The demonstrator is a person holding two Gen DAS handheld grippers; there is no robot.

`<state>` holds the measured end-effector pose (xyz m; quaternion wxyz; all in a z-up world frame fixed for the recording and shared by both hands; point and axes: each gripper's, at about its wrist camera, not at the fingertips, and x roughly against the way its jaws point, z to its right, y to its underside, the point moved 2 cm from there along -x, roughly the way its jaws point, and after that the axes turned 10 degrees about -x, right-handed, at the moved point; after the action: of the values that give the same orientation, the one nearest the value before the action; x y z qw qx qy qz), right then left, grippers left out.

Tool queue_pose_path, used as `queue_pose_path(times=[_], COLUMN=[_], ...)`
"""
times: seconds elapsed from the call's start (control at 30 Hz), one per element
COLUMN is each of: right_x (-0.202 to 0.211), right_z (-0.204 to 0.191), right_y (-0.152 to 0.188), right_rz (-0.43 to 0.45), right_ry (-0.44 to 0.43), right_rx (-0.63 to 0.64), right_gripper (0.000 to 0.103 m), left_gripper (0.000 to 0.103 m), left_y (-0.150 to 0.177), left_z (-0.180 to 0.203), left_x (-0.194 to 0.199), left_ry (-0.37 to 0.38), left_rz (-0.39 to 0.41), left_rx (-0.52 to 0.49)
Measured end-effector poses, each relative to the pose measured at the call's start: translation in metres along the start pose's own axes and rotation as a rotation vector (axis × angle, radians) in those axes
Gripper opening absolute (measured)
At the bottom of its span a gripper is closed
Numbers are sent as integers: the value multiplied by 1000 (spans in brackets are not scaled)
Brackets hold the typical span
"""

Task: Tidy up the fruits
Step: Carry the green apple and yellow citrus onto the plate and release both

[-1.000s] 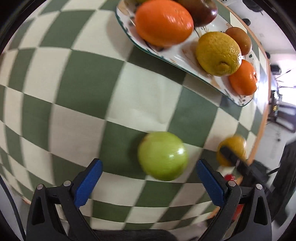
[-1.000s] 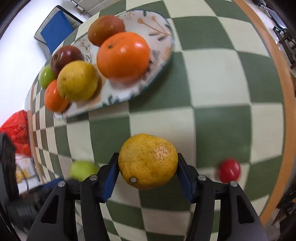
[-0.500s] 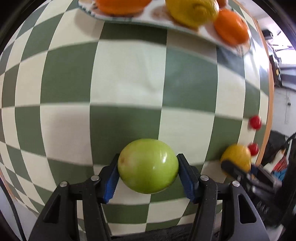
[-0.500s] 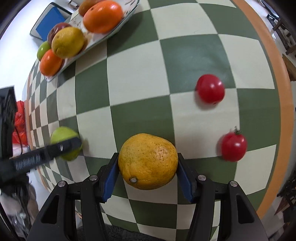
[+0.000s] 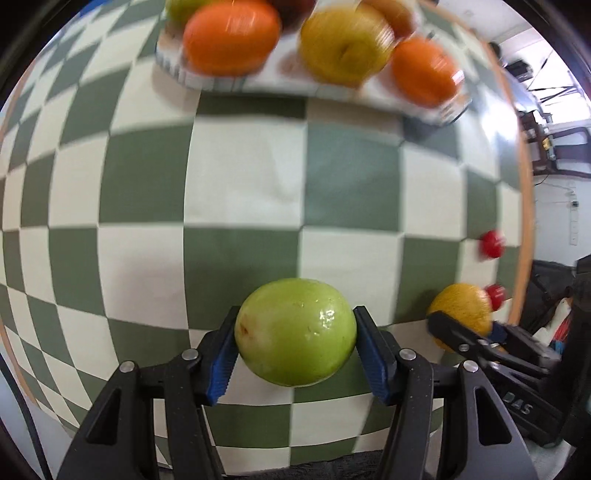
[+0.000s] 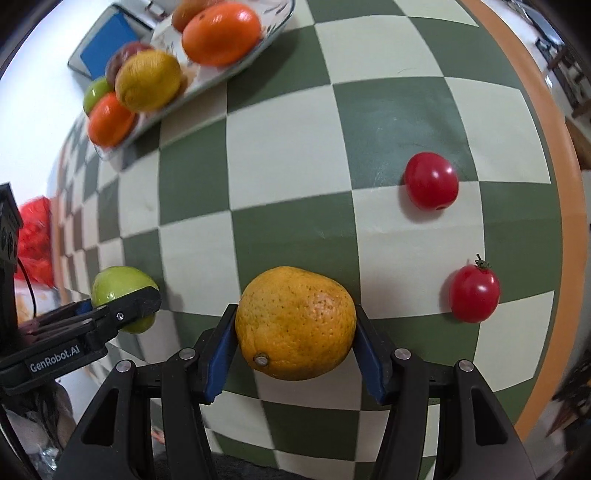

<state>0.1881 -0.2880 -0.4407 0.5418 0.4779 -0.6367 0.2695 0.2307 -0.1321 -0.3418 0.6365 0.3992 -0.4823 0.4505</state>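
My left gripper (image 5: pixel 295 347) is shut on a green apple (image 5: pixel 295 332), held above the checkered table; the apple also shows in the right wrist view (image 6: pixel 118 288). My right gripper (image 6: pixel 295 343) is shut on a yellow-orange citrus (image 6: pixel 295 325), which shows at the right of the left wrist view (image 5: pixel 461 306). A patterned oval plate (image 6: pixel 221 74) at the far side holds several fruits: oranges (image 6: pixel 221 33), a lemon (image 6: pixel 147 81), a green fruit and dark ones. It is blurred in the left wrist view (image 5: pixel 258 79).
Two red cherry tomatoes (image 6: pixel 430 181) (image 6: pixel 474 293) lie on the green-and-cream checkered tablecloth (image 6: pixel 295 184) near the orange table edge (image 6: pixel 565 221) on the right. A blue-seated chair (image 6: pixel 107 48) stands beyond the plate. A red bag (image 6: pixel 35 240) is off the left side.
My left gripper closed on the green apple and has lifted it, and the plate has come closer in its view. My right gripper still holds the citrus and has swung slightly towards the plate.
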Motion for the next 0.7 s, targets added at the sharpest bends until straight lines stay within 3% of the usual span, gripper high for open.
queue_pose_path(times=[0.17,0.33,0.4,0.53,0.7], right_x=[38,80,91,90,69], right_z=[-3,-24,-28,-39,-53], right_y=[-27,-92,-125,-178,-224], right_rz=[42,140,176,181,162], right_ry=[-120,-209,-215,-250,-214], right_rx=[-57,-73,-66,-70,-60], right_gripper=[61,61,61,61,61], left_gripper=[56,56,56,56,56], left_y=[-52,-141,-166,-214,-222], left_z=[25,26,8,-3,-17], left_x=[61,91,98,68,36], left_ry=[72,53,20,-24,-66], left_rz=[96,142,117,24,-36], left_rx=[-34,-79,-92,-80,-70])
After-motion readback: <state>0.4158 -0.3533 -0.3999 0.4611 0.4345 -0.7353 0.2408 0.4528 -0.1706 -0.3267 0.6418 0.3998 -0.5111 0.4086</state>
